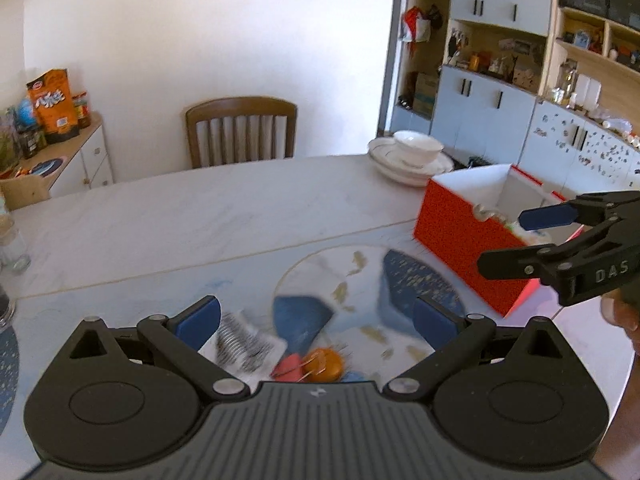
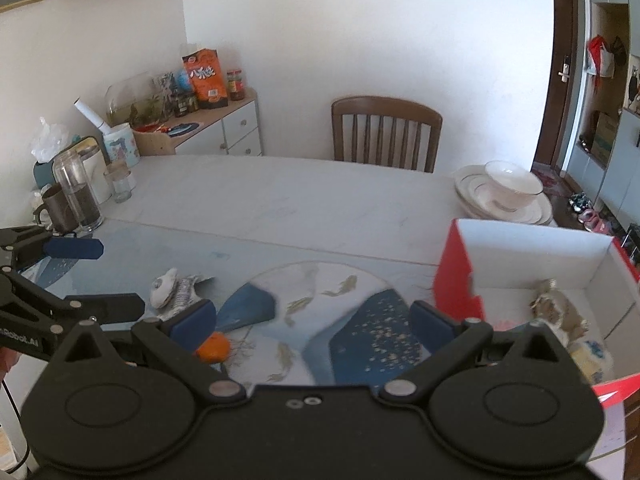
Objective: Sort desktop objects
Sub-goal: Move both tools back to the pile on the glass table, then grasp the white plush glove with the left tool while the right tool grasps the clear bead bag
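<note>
An open red box with a white inside [image 1: 460,240] [image 2: 532,264] stands at the table's right and holds crumpled wrappers [image 2: 560,312]. On the blue fish-pattern mat [image 1: 360,280] [image 2: 320,312] lie an orange round object [image 1: 326,364] [image 2: 214,348], a small red piece [image 1: 288,366] and a crumpled grey-white wrapper [image 1: 244,344] [image 2: 176,292]. My left gripper [image 1: 316,318] is open, just above and behind these items. My right gripper [image 2: 314,316] is open and empty over the mat, left of the box; it also shows in the left wrist view [image 1: 516,240].
Stacked white plates with a bowl [image 1: 412,156] [image 2: 504,196] sit behind the box. Glass jars and a mug [image 2: 72,196] stand at the table's left end. A wooden chair [image 2: 386,132] is at the far side. A sideboard with snack bags [image 2: 200,92] stands by the wall.
</note>
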`<state>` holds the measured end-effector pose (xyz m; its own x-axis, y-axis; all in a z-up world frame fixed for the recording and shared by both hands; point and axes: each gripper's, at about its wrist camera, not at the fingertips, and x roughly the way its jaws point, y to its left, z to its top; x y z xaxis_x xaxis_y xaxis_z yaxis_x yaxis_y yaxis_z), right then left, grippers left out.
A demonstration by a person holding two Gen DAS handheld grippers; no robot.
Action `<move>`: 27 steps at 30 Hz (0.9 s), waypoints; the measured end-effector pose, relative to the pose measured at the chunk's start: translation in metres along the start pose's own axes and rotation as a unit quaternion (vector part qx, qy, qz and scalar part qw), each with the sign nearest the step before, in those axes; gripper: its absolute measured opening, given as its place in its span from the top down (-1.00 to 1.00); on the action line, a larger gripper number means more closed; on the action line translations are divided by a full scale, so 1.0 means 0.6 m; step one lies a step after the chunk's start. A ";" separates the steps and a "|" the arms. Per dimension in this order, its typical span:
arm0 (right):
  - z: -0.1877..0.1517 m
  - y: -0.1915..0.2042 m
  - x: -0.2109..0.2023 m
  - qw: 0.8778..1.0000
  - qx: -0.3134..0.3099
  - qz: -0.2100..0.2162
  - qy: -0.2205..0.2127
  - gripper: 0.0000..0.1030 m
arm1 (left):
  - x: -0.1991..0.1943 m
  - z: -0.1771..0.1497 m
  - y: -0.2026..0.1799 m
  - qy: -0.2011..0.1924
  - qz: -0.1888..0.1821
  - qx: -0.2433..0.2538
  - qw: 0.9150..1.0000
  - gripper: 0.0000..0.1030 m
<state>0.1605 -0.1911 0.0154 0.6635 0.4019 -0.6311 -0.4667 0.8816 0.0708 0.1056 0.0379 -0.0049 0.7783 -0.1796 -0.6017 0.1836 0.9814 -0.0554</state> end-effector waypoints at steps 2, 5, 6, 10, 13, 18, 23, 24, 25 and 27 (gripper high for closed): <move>-0.005 0.013 0.010 1.000 -0.002 0.002 0.007 -0.99 | 0.004 -0.009 0.015 0.005 0.005 -0.003 1.000 -0.99; -0.011 0.032 0.023 1.000 -0.003 0.006 0.017 -0.99 | 0.013 -0.021 0.039 0.016 0.014 -0.011 1.000 -0.99; -0.013 0.038 0.026 1.000 -0.005 0.008 0.019 -0.99 | 0.016 -0.024 0.048 0.020 0.017 -0.014 1.000 -0.99; -0.019 0.064 0.042 0.999 -0.013 0.012 0.028 -0.99 | 0.033 -0.033 0.080 0.033 0.028 -0.027 0.999 -0.99; -0.022 0.079 0.056 0.999 -0.015 0.015 0.035 -0.99 | 0.047 -0.040 0.103 0.043 0.038 -0.032 0.998 -0.99; -0.026 0.103 0.074 0.998 -0.026 0.020 0.046 -0.98 | 0.077 -0.049 0.139 0.060 0.054 -0.040 0.996 -0.99; -0.028 0.130 0.084 0.997 -0.044 0.029 0.054 -0.97 | 0.105 -0.055 0.169 0.074 0.064 -0.045 0.994 -0.98; -0.029 0.136 0.086 0.997 -0.049 0.033 0.056 -0.97 | 0.110 -0.056 0.173 0.076 0.065 -0.045 0.994 -0.98; -0.029 0.144 0.088 0.996 -0.055 0.038 0.058 -0.96 | 0.114 -0.057 0.177 0.077 0.065 -0.045 0.994 -0.98; -0.028 0.160 0.094 0.995 -0.067 0.047 0.061 -0.96 | 0.122 -0.057 0.181 0.079 0.067 -0.042 0.994 -0.98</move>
<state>0.1432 -0.0882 -0.0264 0.5406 0.4412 -0.7163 -0.6024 0.7973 0.0365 0.1623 0.1335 -0.0822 0.6878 -0.0400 -0.7248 0.0285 0.9992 -0.0281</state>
